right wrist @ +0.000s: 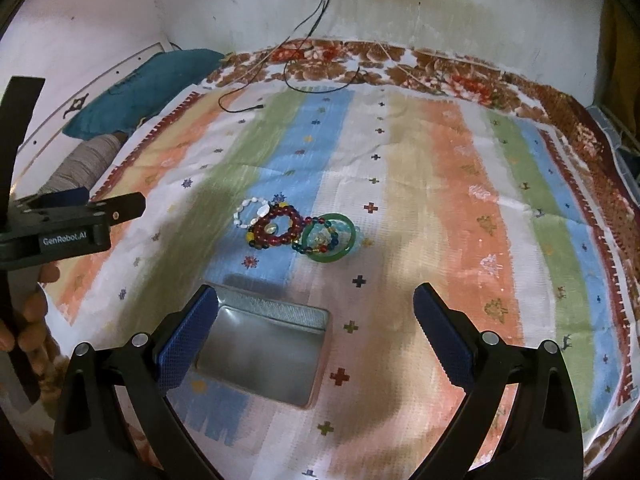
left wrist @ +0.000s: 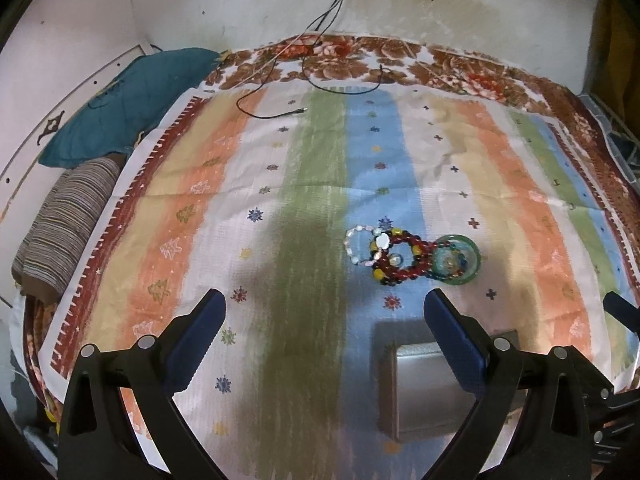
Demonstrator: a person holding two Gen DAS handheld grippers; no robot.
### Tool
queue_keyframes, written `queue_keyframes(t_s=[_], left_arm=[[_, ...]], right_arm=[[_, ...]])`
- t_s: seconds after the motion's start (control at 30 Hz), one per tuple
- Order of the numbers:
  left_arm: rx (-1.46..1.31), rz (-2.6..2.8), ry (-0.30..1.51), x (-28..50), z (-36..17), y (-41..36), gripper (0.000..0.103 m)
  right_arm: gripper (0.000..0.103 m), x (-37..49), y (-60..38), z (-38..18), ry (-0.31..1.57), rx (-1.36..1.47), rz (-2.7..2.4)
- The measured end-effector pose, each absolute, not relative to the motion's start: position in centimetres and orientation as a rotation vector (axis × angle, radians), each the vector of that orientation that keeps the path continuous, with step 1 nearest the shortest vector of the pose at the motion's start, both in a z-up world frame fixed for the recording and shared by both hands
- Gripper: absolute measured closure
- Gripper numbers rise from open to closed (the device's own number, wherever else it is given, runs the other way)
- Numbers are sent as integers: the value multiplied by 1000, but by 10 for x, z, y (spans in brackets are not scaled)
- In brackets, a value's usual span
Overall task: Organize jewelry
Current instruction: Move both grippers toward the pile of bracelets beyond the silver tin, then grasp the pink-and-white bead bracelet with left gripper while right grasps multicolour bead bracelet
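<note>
Bracelets (right wrist: 276, 226) are lying tangled beside a bangle (right wrist: 330, 238) on the cloth (right wrist: 440, 200), beyond the tin (right wrist: 264, 356). Both grippers, left (left wrist: 324, 314) and right (right wrist: 316, 308), are being held open, empty. Overlapping strands are risking being dragged out together.

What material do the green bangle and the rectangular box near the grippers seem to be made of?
Green bangle: probably jade-like stone or glass, since it is translucent, glossy and one smooth solid ring; plastic is possible.
Rectangular box: likely thin tin-plated metal with a dull silver finish; its inside gives soft grey reflections and the walls look thin.
</note>
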State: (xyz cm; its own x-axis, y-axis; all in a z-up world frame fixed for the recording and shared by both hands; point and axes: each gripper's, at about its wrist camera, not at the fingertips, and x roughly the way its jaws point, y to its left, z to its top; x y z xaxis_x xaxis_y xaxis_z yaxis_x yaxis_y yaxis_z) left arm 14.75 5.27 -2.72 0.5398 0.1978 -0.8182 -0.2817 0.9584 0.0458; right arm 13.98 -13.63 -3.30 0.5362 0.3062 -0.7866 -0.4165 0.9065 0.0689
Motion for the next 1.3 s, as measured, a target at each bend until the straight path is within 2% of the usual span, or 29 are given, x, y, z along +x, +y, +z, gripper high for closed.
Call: queue_keyframes(t_s=[0.87, 1.07, 1.3], left_arm=[[-159, 234, 1096, 212, -81, 76, 6], [-255, 239, 1141, 225, -100, 85, 6], [-263, 224, 1116, 241, -103, 89, 7]], right_arm=[[4, 208, -98, -67, 1053, -110, 485], [4, 225, -93, -79, 1078, -110, 494], [4, 240, -88, -90, 1091, -122, 498]])
